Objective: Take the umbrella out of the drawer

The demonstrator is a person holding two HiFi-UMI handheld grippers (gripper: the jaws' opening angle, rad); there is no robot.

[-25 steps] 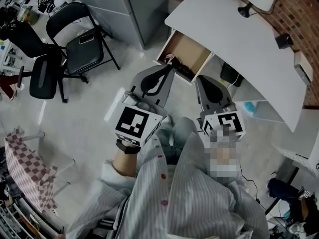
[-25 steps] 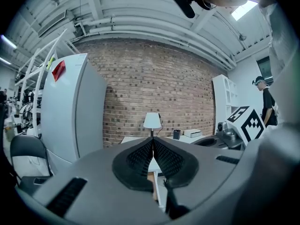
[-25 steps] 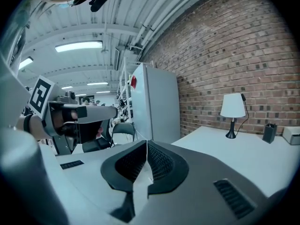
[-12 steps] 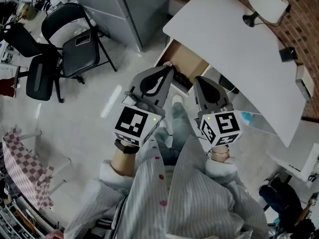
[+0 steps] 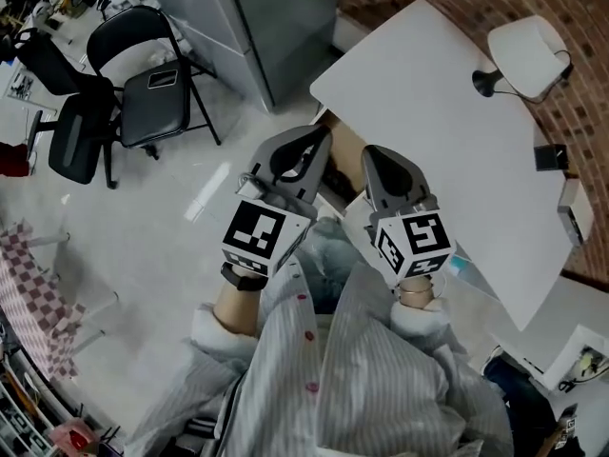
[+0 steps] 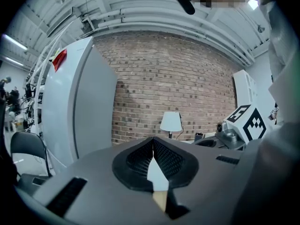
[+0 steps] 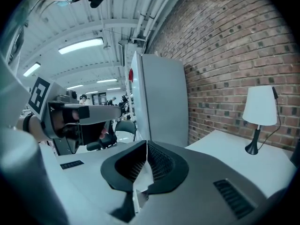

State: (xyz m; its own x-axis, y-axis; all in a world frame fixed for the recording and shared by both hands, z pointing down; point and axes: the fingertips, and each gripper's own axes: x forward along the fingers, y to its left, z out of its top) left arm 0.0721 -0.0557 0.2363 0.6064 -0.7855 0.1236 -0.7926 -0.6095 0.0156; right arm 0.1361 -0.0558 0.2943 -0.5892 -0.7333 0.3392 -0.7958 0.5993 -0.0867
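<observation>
The open wooden drawer (image 5: 341, 156) under the white table (image 5: 428, 112) shows only as a sliver between my two grippers. No umbrella can be seen in any view; the drawer's inside is hidden. My left gripper (image 5: 322, 134) is held just in front of the drawer, pads together and nothing between them (image 6: 153, 142). Beside it, my right gripper (image 5: 369, 151) is also shut and empty (image 7: 146, 144), pointing over the table's near edge. Both are held out side by side in front of the person's striped shirt.
A white lamp (image 5: 528, 50) stands on the table's far end by the brick wall. A tall grey cabinet (image 5: 276, 17) stands left of the table. A black folding chair (image 5: 152, 74) and an office chair (image 5: 71, 141) stand on the floor at left.
Both grippers have moved forward together toward the table. The drawer, seen open with its inside exposed a second ago, is now almost wholly covered by them. Both stayed shut.
</observation>
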